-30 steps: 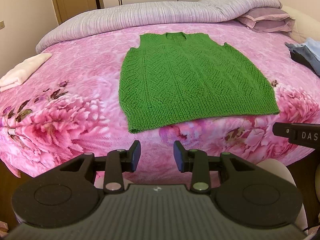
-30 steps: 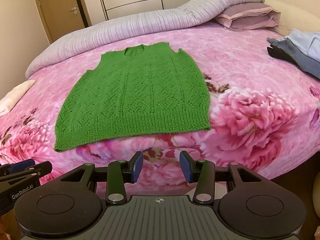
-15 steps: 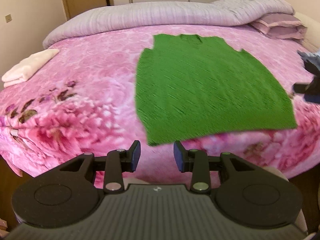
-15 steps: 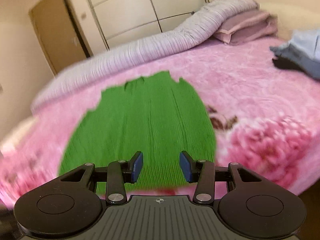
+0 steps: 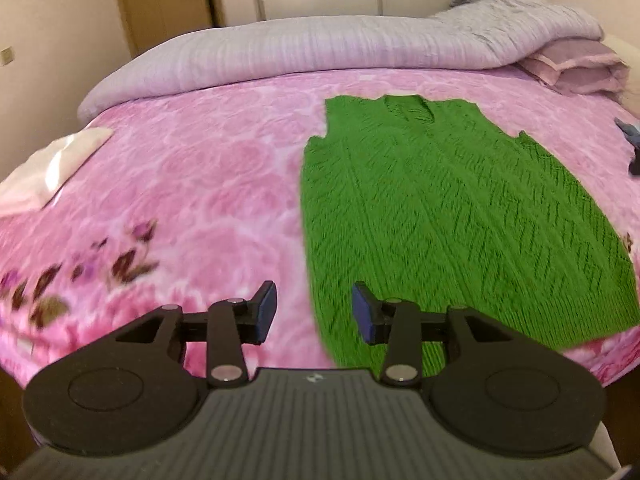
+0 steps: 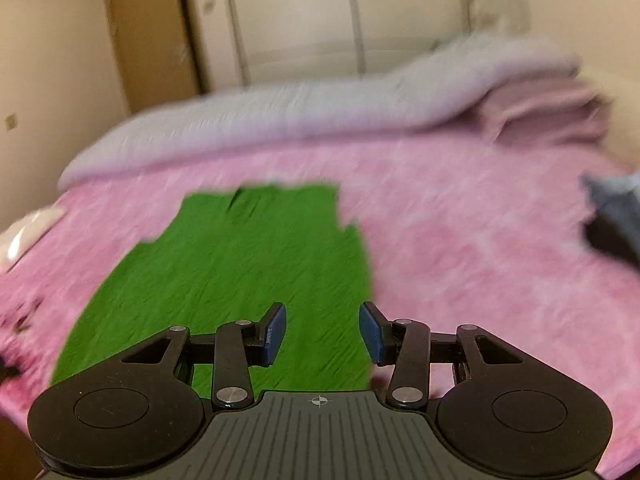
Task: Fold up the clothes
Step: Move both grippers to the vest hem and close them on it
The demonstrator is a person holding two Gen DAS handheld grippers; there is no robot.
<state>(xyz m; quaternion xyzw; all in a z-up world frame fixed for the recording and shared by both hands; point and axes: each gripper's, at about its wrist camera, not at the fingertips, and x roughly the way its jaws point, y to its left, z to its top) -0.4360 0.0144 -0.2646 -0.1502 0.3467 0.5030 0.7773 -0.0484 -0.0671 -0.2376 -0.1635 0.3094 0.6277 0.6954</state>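
Observation:
A green knitted sleeveless vest [image 5: 440, 208] lies flat on the pink floral bedspread [image 5: 192, 184], neck towards the far side. My left gripper [image 5: 314, 314] is open and empty, above the vest's near left hem corner. My right gripper [image 6: 322, 334] is open and empty, over the vest's [image 6: 240, 272] near right part. The right wrist view is blurred by motion.
A lilac duvet [image 5: 320, 48] and pillows [image 5: 572, 68] lie along the far side of the bed. A folded pale cloth [image 5: 48, 168] lies at the left edge. Blue and dark clothes [image 6: 612, 216] lie at the right. A door [image 5: 164, 4] and wardrobe stand behind.
Both grippers have moved forward over the bed towards the vest; the vest now fills more of each view. Both stay open.

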